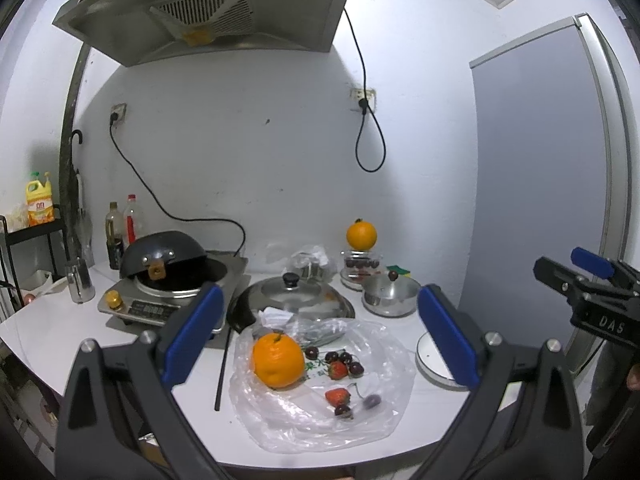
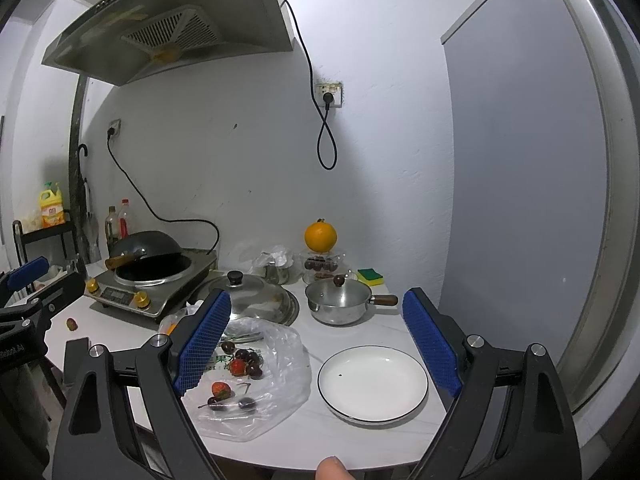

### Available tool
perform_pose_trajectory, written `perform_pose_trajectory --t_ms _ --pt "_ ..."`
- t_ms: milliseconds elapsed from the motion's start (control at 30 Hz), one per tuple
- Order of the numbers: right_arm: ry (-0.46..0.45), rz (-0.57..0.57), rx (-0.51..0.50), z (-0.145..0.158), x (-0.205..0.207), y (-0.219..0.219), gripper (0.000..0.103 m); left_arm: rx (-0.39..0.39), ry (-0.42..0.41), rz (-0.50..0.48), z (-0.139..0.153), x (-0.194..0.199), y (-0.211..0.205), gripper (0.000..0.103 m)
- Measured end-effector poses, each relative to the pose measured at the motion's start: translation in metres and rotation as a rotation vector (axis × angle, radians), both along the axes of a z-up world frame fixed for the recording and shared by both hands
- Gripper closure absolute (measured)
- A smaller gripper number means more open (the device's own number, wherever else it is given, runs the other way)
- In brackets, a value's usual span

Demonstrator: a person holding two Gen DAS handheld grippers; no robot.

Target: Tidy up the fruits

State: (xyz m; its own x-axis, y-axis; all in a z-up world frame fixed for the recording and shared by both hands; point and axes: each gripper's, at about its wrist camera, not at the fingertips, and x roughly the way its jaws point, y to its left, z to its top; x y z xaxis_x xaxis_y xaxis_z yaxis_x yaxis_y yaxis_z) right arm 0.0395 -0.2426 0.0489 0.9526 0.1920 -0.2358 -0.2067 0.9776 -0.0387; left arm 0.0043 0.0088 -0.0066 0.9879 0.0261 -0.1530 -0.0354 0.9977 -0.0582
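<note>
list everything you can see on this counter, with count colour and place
round orange fruit: 2, orange, one on the bag, one on the clear boxes at the back
crinkled clear plastic bag: 1, clear, front of counter
red strawberries: 2, red, on the bag
dark cherries: several, dark red, on the bag
white round plate: 1, white with dark rim, right of the bag
small steel saucepan: 1, silver, behind the plate
black wok: 1, black, tilted on the cooker
left gripper: 1, black with blue pads, open
right gripper: 1, black with blue pads, open

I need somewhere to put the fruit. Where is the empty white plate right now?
The white plate sits near the counter's front edge in the right wrist view, just right of the plastic bag holding the fruit and in front of the small steel pot.
</note>
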Motion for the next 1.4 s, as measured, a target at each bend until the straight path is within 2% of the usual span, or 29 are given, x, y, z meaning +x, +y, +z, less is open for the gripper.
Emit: perform_pose_trajectory --t_ms 1400 --pt "-0.002 0.000 -0.003 0.0041 0.0041 -0.0002 0.013 -0.006 -0.020 0.004 0.0042 0.0015 0.0038 0.004"
